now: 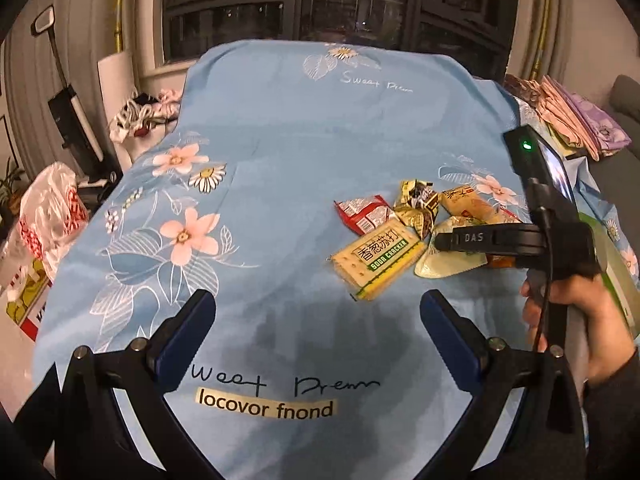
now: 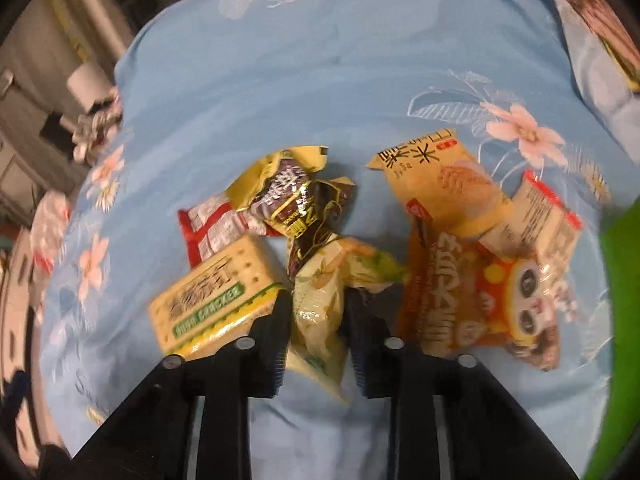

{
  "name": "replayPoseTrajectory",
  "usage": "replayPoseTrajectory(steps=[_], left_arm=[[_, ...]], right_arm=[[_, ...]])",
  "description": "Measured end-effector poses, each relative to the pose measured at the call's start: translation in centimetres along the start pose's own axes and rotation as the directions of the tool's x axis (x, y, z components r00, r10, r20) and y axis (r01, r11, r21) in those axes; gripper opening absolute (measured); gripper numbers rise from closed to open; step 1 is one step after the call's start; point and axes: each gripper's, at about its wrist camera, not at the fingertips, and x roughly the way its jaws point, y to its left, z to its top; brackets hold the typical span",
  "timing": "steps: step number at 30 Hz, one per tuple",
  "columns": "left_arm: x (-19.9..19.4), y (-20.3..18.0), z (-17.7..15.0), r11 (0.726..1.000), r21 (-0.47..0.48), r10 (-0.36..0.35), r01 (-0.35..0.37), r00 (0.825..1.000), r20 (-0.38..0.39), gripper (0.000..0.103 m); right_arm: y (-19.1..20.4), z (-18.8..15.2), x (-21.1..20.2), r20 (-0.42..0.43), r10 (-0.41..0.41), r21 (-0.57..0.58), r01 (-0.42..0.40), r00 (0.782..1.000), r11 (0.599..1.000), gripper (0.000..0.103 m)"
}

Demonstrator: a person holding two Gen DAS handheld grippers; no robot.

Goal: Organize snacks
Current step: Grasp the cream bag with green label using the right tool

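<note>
Snack packets lie heaped on a blue floral cloth (image 1: 300, 140). The heap holds a soda cracker pack (image 1: 378, 258) (image 2: 216, 300), a red packet (image 1: 362, 212) (image 2: 208, 228), crumpled yellow-brown packets (image 1: 418, 200) (image 2: 288, 192), a yellow rice-cracker pack (image 1: 466, 200) (image 2: 440, 184) and an orange cartoon bag (image 2: 480, 300). My right gripper (image 2: 318, 308) (image 1: 438, 242) is shut on a pale green packet (image 2: 320, 328) (image 1: 436, 266) in the heap's middle. My left gripper (image 1: 318, 312) stands open over bare cloth just in front of the cracker pack, with nothing between its fingers.
A green box (image 1: 624, 280) (image 2: 624, 320) sits at the cloth's right edge. Folded fabrics (image 1: 572, 120) are stacked at the back right. Plastic bags (image 1: 52, 208) and an upright vacuum (image 1: 72, 120) stand off the left side. A person's hand (image 1: 576, 320) holds the right gripper.
</note>
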Motion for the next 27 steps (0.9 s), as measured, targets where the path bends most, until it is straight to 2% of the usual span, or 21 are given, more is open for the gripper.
replayPoseTrajectory(steps=[1, 4, 6, 9, 11, 13, 15, 17, 19, 23, 24, 27], left_arm=[[0.0, 0.2, 0.0, 1.0, -0.001, -0.003, 0.003, 1.0, -0.003, 0.103], [0.0, 0.4, -0.3, 1.0, 0.003, -0.022, 0.022, 1.0, -0.023, 0.103], [0.3, 0.3, -0.4, 0.997, -0.003, -0.08, 0.08, 0.995, -0.06, 0.103], [0.5, -0.4, -0.8, 0.978, 0.006, -0.205, 0.207, 0.972, -0.114, 0.103], [0.7, -1.1, -1.1, 0.965, 0.032, -0.254, 0.261, 0.957, -0.143, 0.103], [1.2, -1.8, -1.5, 0.964, 0.063, -0.243, 0.258, 0.954, -0.175, 0.103], [1.9, -2.4, -1.9, 0.969, 0.085, -0.212, 0.232, 0.957, -0.197, 0.103], [2.5, -3.0, -2.2, 0.971, 0.108, -0.189, 0.214, 0.96, -0.208, 0.103], [2.9, -3.7, -2.4, 0.969, 0.14, -0.17, 0.202, 0.963, -0.21, 0.103], [3.7, -5.2, -2.0, 0.967, 0.175, -0.162, 0.188, 0.975, -0.153, 0.103], [3.9, -5.4, -1.7, 0.966, 0.17, -0.173, 0.196, 0.975, -0.138, 0.103], [4.7, -7.1, -1.1, 0.948, 0.189, -0.241, 0.254, 0.966, -0.089, 0.103]], right_arm=[[-0.2, -0.4, -0.4, 0.016, 0.03, 0.008, -0.03, 0.999, 1.0, 0.025], [-0.6, -2.0, -1.8, -0.007, 0.118, -0.002, -0.118, 0.993, 0.993, 0.02], [-0.9, -4.0, -3.5, -0.012, 0.138, -0.014, -0.138, 0.99, 0.99, 0.02], [-1.3, -6.7, -5.3, -0.053, 0.189, -0.017, -0.19, 0.981, 0.982, 0.02], [-1.3, -8.4, -6.2, -0.083, 0.213, -0.02, -0.215, 0.973, 0.976, 0.02], [-1.8, -9.5, -7.2, -0.044, 0.235, 0.006, -0.235, 0.971, 0.972, 0.02], [-2.7, -9.7, -7.4, -0.02, 0.223, 0.048, -0.222, 0.975, 0.974, 0.026], [-3.5, -9.2, -6.9, -0.039, 0.185, 0.092, -0.181, 0.982, 0.979, 0.046], [-4.8, -8.7, -6.4, -0.016, 0.201, 0.179, -0.195, 0.979, 0.964, 0.053], [-6.6, -7.2, -5.1, 0.014, 0.319, 0.298, -0.308, 0.948, 0.903, 0.053], [-6.8, -6.8, -4.6, 0.025, 0.346, 0.318, -0.335, 0.938, 0.887, 0.053], [-7.0, -6.1, -3.7, 0.037, 0.37, 0.359, -0.358, 0.928, 0.862, 0.053]])
